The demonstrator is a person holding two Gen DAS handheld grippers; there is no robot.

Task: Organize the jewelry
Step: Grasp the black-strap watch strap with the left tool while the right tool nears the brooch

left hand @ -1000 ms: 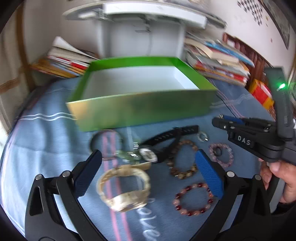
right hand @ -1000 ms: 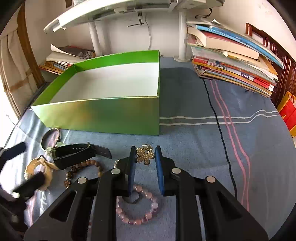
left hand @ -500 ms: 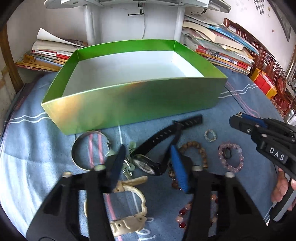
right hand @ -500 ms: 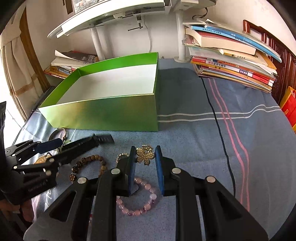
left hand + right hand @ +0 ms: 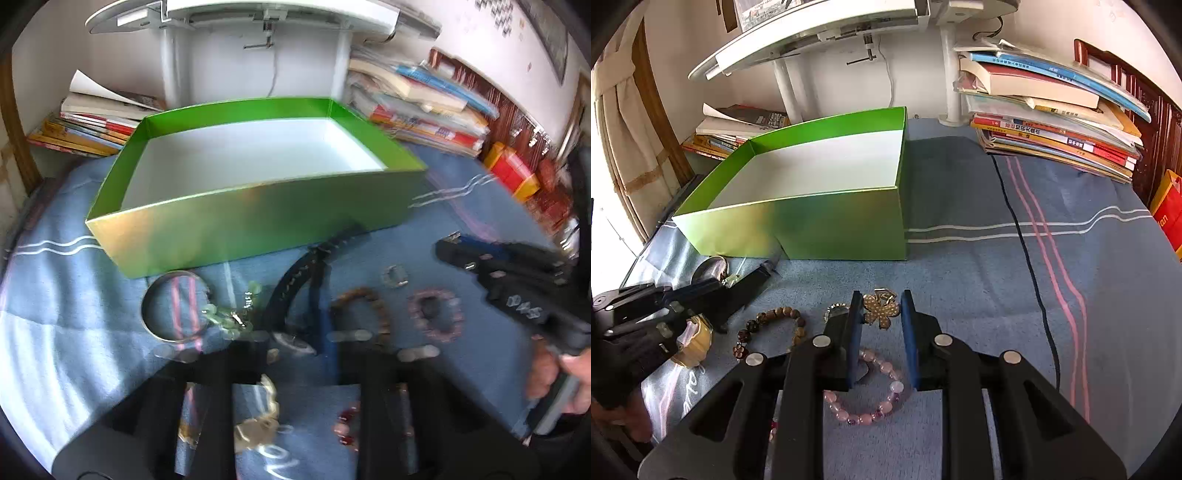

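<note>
The green box [image 5: 812, 229] stands empty, and every piece of jewelry is outside it, on the worktop [image 5: 979, 280] in front of the box's near wall.

The left tool [image 5: 295, 343] is fully closed on the black watch [image 5: 295, 280]. The watch's strap sticks out of the tool toward the box's near wall. The left view is blurred, so I cannot tell which part of the watch the pads are biting. If they have only the edge of the case or one strap, the free strap may swing, the watch may twist out, and it could drop short of the box.

The gold watch [image 5: 696, 339] and the silver bangle [image 5: 166, 306] with its pale green charm lie just beside that grip, on the box's left-hand side. A rising strap could snag the charm and drag it along.

The right tool [image 5: 881, 306] is nearly closed and pinches a gold butterfly brooch [image 5: 882, 314] by its edges. The brooch sits at the very tips of the pads, in front of the box's right corner. That hold looks thin to me, and a jolt or a tilt on the way over the wall may flick the brooch loose onto the cloth.

The pink bead bracelet [image 5: 871, 406] lies directly under this tool, farther from the box. The brown bead bracelet [image 5: 772, 317] lies between the two tools, so a low carry could catch either one. Both tools head for the same wall, and they could knock each other.
</note>
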